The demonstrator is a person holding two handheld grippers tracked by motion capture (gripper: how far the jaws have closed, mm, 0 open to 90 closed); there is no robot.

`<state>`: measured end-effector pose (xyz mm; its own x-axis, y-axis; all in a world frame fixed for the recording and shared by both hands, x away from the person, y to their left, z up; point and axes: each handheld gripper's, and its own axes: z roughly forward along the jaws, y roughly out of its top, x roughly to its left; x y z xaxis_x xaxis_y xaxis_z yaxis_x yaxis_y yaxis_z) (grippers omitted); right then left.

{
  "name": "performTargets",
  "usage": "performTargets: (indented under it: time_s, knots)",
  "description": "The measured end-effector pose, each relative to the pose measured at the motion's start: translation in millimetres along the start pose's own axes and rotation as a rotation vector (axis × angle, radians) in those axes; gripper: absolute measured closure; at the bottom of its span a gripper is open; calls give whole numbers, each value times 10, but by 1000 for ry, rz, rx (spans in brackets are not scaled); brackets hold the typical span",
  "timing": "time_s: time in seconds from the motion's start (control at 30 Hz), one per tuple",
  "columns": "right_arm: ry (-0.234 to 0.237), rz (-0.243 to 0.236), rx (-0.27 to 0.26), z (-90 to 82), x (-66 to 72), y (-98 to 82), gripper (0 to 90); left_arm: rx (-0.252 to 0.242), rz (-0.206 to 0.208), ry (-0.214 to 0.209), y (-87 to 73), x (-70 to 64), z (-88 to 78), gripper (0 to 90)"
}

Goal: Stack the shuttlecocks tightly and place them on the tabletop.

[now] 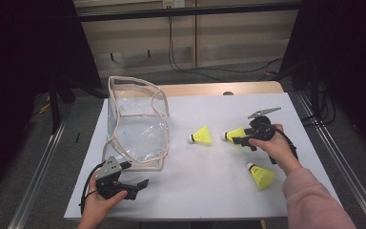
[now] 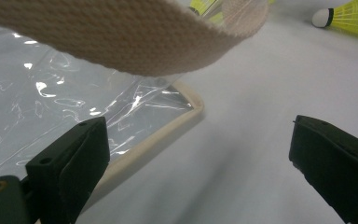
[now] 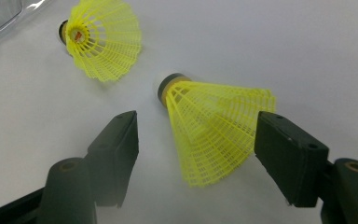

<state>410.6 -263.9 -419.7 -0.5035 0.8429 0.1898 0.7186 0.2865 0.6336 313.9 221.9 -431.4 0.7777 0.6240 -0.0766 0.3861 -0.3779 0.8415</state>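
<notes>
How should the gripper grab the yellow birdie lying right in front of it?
Grip the shuttlecock across its mesh skirt, probably near the narrower part by the cork. It lies on its side with the skirt's wide end toward the right gripper, whose open jaws already stand either side, so come in low along the table from the skirt end.

Three yellow shuttlecocks counted on white table sheet: first shuttlecock in middle, second shuttlecock just beside right gripper, third shuttlecock nearer to person. Two of them seen in right gripper view, one seen whole in left gripper view. One clear bag with cream edging counted. Two grippers counted: left gripper and right one. Two black jaws counted on each gripper. Two hands counted, one on each gripper. One pink sleeve counted.
</notes>
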Motion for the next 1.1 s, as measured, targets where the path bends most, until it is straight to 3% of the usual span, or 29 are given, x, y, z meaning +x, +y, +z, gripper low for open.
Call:
performTargets:
  time_s: [0.23, 0.3, 0.4, 0.47, 0.8, 0.83, 1.0, 1.07, 1.1]
  knots:
    - [2, -7, -7, 40, 1, 5, 282, -6, -6, 0, 1, -3, 2, 50]
    - [-22, -37, -35, 70, -11, 11, 275, 0, 0, 1, 0, 1, -1, 50]
    - [-20, -41, -31, 85, -4, 16, 280, -3, 1, 1, -2, 0, 4, 50]
    - [-33, -56, -34, 94, -6, 19, 327, 1, 0, 1, 0, 1, 1, 50]
    - [-13, -63, -14, 112, 2, 17, 478, -1, 4, 3, 2, 5, -4, 50]
    - [-13, -66, -15, 113, 2, 17, 484, -11, -16, -2, -4, -4, 2, 50]
    - [-18, -66, -11, 118, -1, 15, 540, -1, 4, 4, 1, 4, -4, 50]
    - [-8, -58, -8, 122, -3, 11, 564, -2, 3, 4, 2, 4, -4, 50]
    - [2, -24, 17, 114, 22, 8, 567, -13, -3, -3, -1, 3, -3, 50]
